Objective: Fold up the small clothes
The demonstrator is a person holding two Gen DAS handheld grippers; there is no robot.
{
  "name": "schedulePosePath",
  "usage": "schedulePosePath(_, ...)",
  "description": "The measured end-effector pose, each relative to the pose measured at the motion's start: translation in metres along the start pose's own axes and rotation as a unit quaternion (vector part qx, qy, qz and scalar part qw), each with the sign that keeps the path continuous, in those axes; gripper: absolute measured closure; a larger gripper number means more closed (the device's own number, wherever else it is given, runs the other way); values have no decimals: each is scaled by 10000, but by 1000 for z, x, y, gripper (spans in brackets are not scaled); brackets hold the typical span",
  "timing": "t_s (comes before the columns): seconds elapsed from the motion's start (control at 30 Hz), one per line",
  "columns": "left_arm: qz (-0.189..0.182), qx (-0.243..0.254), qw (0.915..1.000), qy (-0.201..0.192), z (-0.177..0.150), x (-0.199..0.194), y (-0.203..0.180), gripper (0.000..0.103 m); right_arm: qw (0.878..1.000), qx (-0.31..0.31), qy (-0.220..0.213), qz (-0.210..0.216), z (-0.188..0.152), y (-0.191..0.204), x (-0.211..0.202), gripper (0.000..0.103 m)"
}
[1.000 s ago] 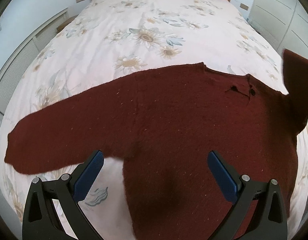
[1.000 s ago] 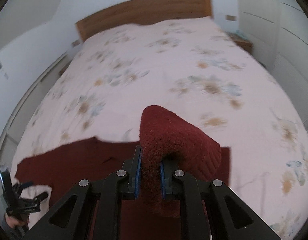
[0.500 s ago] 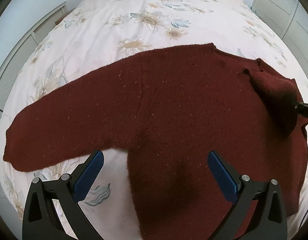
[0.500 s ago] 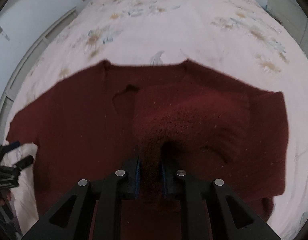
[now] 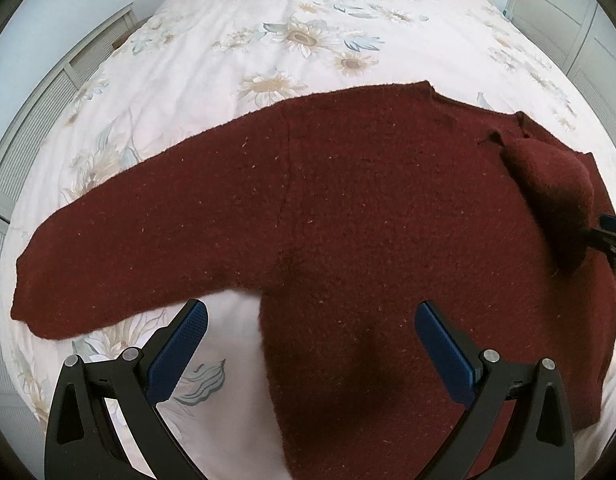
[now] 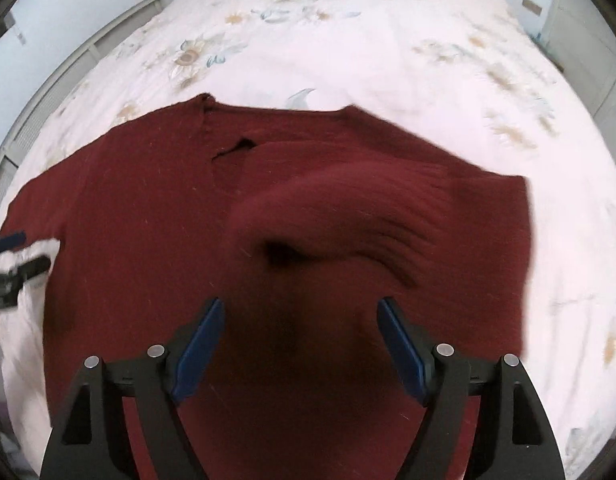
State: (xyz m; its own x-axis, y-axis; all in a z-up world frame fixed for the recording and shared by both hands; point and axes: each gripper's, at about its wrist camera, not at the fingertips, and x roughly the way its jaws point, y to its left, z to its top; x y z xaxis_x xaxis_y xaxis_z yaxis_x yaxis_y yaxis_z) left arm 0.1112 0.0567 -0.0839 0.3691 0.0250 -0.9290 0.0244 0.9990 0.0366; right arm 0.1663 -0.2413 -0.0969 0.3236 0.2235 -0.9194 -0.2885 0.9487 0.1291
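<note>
far sleeve point(image 5: 119, 240): stretched flat to the left across the bed point(image 5: 291, 36), its long axis running out sideways from the sweater's body; not yet folded in.
left claw point(image 5: 312, 348): pads wide apart, gripping nothing, hanging above the lower left edge of the body just right of the armpit notch.
sweater point(image 5: 368, 216): dark red knit, lying flat on the floral cover, neckline toward the headboard.
folded sleeve point(image 6: 348, 216): laid across the chest in a soft hump, cuff end toward the near edge.
right claw point(image 6: 299, 340): jaws have just been opening; the cuff lies between the blue pads but they no longer press it.
key relation: the unfolded sleeve lies up and to the left of the left claw, which is clearly the nearer one; the right claw is well apart from it, across the body.
likely next: the left claw takes that sleeve near its cuff.
</note>
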Motion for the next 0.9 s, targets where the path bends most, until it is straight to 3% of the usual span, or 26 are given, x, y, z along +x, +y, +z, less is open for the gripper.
schedulePosePath(0.1, -64, 44, 10000, -1, 1, -1, -6, 1, 9996, 163, -109, -216, -17, -29, -18, 24)
schedulePosePath(0.23, -145, 219, 9997, -6, 3, -1, -23, 1, 9941, 546, -116, -930, -42, -83, -24, 24)
schedulePosePath(0.37, -242, 520, 9983, -74, 10, -1, -51, 1, 9910, 754, 19, -1108, -56, -117, -8, 24)
schedulePosePath(0.53, -351, 910, 9951, -180, 26, -5, -90, 1, 9911, 918, 73, -958, -56, -133, 15, 45)
schedulePosePath(0.57, -352, 994, 9942, -209, 30, -6, -98, 1, 9913, 934, 68, -925, -55, -134, 17, 60)
schedulePosePath(0.6, -357, 1103, 9929, -252, 34, -8, -108, 1, 9918, 967, 47, -840, -55, -137, 18, 89)
schedulePosePath(0.77, -519, 1570, 9854, -395, 54, -11, -155, 1, 9899, 1252, 11, -659, -55, -141, 23, 88)
schedulePosePath(0.9, -819, 2123, 9729, -414, 67, -8, -205, 1, 9895, 1346, -22, -520, -58, -145, 23, 86)
